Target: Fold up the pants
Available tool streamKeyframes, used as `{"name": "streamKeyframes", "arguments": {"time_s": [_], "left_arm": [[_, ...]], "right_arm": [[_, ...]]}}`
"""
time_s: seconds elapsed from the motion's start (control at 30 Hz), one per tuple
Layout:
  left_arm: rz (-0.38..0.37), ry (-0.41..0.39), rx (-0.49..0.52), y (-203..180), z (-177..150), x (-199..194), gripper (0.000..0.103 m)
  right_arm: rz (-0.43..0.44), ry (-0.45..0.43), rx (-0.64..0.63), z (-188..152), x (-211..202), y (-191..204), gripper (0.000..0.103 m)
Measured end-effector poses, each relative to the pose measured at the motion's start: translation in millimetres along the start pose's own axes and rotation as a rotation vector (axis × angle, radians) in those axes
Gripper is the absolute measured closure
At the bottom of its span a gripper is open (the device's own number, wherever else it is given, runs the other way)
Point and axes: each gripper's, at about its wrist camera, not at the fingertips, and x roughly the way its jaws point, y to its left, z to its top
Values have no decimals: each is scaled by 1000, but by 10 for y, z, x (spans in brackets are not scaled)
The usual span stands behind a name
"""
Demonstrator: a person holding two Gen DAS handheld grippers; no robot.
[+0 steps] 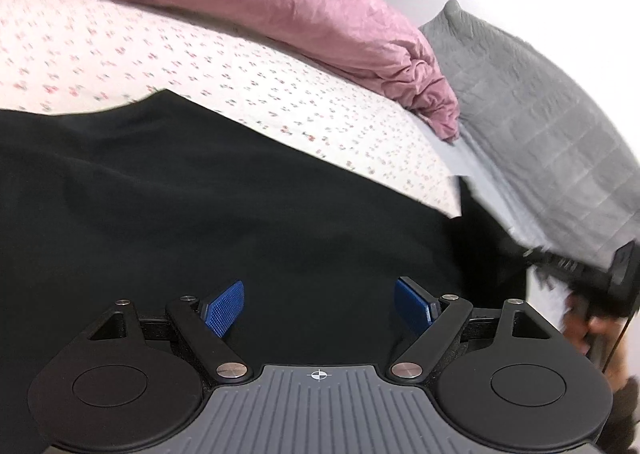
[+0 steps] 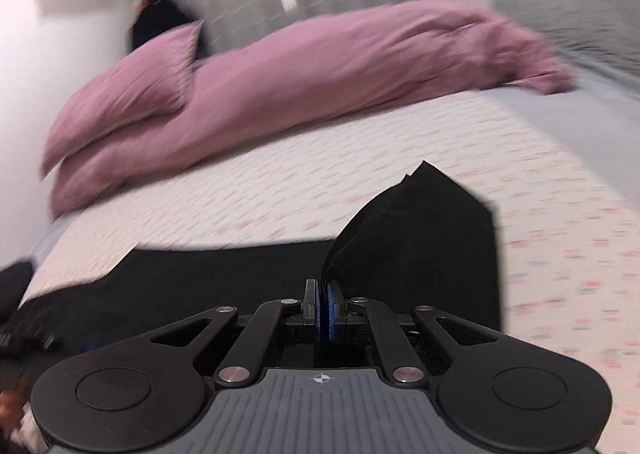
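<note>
While right claw (image 2: 323,304) pinches black pants (image 2: 420,238) — raised corner, left claw (image 1: 319,308) spread above them

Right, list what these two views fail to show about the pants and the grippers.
- Left wrist view: the black pants are cut off by the left edge and hidden below by the left gripper; waist and hems are not visible.
- Left wrist view: the right gripper is blurred at the right edge.
- Right wrist view: motion blur smears the floral sheet; the right gripper hides how much cloth it pinches.
</note>
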Motion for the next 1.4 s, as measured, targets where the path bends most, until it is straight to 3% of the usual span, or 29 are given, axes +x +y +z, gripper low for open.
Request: {"name": "streamKeyframes", "arguments": {"time_s": [0.2,0.43,0.6,0.8,0.87,0.93,0.97,1.0,1.03,1.13,1.23,1.4], "left_arm": [[-124,9,-112,123,84,255,22],[-217,40,-235,211,140,528,36],[-224,64,-306,324,160,691,42],[-192,49,-318,401,177,670,62],[-171,47,-303,380,176,677,72],[-129,38,-279,349,180,690,94],[-103,39,-264,338,178,691,99],[-64,38,-242,315,175,691,101],[-22,34,-214,286,166,683,102],[58,19,-140,192,153,619,102],[126,-1,-79,141,188,466,102],[246,-59,-26,254,231,97,102]], "right_arm": [[126,145,-108,-124,392,596,98],[245,200,-130,-157,534,946,98],[331,245,-169,-217,580,1189,98],[420,301,-212,-295,574,1379,97],[437,304,-221,-301,544,1408,93],[465,310,-212,-294,515,1398,84],[471,310,-197,-281,512,1379,76],[471,306,-184,-272,494,1361,62],[462,294,-178,-257,484,1348,59],[424,240,-189,-212,405,1284,58],[372,210,-149,-169,439,1192,50],[195,220,-184,-240,556,1121,46]]}}
